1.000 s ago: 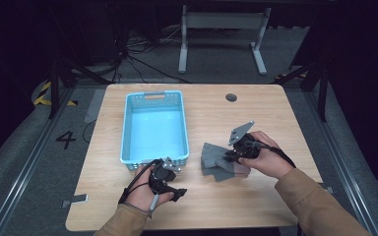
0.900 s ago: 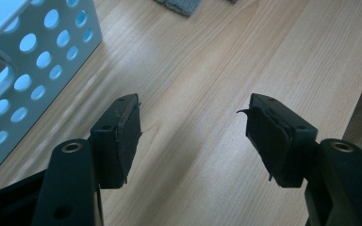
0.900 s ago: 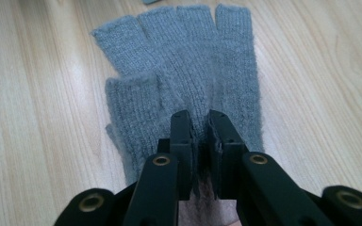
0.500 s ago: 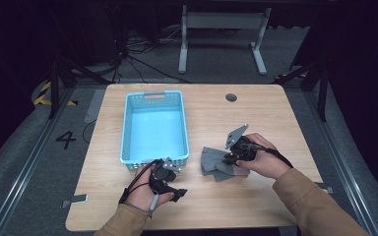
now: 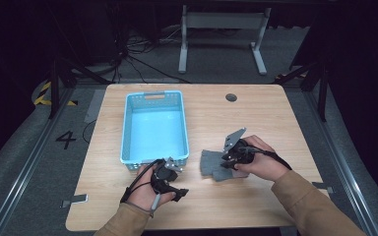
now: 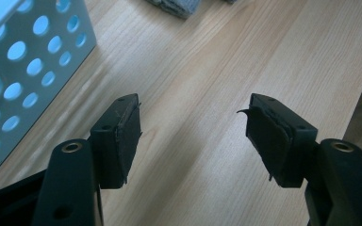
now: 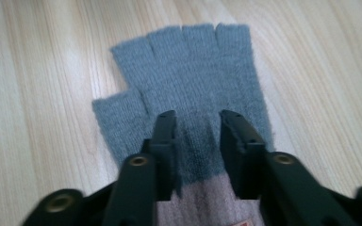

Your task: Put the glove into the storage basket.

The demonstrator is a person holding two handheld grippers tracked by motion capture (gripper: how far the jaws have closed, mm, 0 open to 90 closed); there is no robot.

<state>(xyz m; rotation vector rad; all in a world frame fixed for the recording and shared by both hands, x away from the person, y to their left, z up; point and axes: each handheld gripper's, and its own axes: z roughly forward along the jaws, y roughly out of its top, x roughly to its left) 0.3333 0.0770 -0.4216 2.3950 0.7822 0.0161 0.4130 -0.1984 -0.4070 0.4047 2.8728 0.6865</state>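
Observation:
A grey fingerless glove (image 5: pixel 209 163) lies flat on the wooden table (image 5: pixel 256 113), right of the basket. In the right gripper view the glove (image 7: pixel 193 61) spreads its finger stubs away from me, and its paler cuff lies under the jaws. My right gripper (image 5: pixel 225 160) hovers low over the glove's wrist part; its jaws have just been opening and now stand apart, with the fabric below and between them (image 7: pixel 198 127) and the pads not pressing on it. My left gripper (image 5: pixel 179 192) rests near the front edge, open, with bare wood between its jaws (image 6: pixel 193 136).
A light blue perforated basket (image 5: pixel 128 128) stands left of centre with nothing in it; its wall (image 6: pixel 28 56) is close on the left gripper's left side. A small round hole (image 5: pixel 231 97) sits in the tabletop at the back. The table's front edge is near both hands.
The right gripper's jaws stand wider apart than before, and it has shifted slightly towards the near left over the glove. The left hand and basket have not moved.

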